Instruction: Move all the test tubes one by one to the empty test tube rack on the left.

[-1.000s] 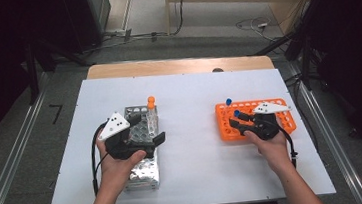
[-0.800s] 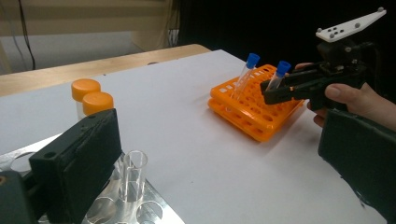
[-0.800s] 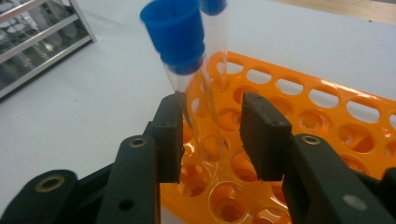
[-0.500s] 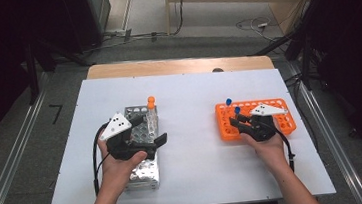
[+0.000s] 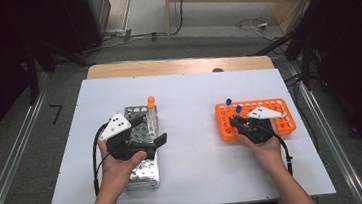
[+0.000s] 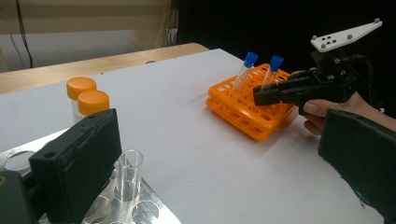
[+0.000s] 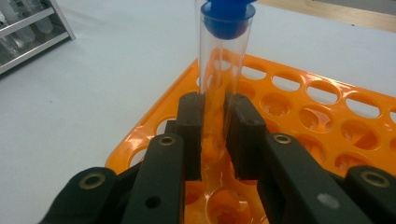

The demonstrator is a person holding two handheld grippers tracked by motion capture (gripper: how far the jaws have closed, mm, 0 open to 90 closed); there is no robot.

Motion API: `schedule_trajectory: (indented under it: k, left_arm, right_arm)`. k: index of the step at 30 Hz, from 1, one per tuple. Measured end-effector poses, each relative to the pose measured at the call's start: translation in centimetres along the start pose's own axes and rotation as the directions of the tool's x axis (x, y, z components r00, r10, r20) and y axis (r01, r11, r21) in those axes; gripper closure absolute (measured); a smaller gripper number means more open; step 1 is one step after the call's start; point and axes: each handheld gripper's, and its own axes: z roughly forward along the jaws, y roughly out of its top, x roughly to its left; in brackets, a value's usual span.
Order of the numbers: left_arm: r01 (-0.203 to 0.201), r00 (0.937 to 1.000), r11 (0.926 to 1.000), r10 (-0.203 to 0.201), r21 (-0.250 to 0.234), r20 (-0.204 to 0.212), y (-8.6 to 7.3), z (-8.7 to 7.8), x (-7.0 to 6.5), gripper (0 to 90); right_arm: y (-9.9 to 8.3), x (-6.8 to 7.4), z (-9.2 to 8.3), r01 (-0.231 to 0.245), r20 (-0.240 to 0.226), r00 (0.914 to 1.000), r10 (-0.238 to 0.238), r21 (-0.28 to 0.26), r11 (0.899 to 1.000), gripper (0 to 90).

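The right hand-held gripper has just closed its jaws on a blue-capped tube standing upright in the orange rack at the bench's right side. Straight up is clear; a second tube stands just beside. The left hand-held gripper hangs open over the metal rack, well apart.

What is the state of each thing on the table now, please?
right gripper: shut on the nearer blue-capped tube, jaws having just closed.
nearer blue-capped tube: upright in the orange rack, capped, gripped.
farther blue-capped tube: tilted in the rack, capped, free.
orange rack: flat on the table, mostly empty holes.
left gripper: open, over the metal rack.
metal rack: holds orange-capped tubes, capped.
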Motion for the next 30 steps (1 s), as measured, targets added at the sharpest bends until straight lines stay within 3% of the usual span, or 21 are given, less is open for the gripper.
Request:
schedule_trajectory:
  k: [14,23,30]
  left_arm:
    - [0.004,1.0,1.0,-0.004,0.001,0.007,0.0,0.2,-0.1,0.0]
    - [0.002,1.0,1.0,-0.002,-0.002,0.007,0.0,0.1,-0.2,0.0]
    - [-0.004,0.9999,1.0,0.004,-0.003,0.013,0.1,0.1,-0.5,0.0]
  right_arm:
    - [1.0,-0.1,-1.2,-0.047,-0.015,0.9988,0.046,-0.041,0.998,74.7]
    - [2.4,0.6,-2.7,-0.034,-0.044,0.9986,0.03,-0.079,0.996,74.7]
    - [2.9,1.9,-3.2,-0.013,-0.078,0.9969,0.007,-0.079,0.997,74.7]
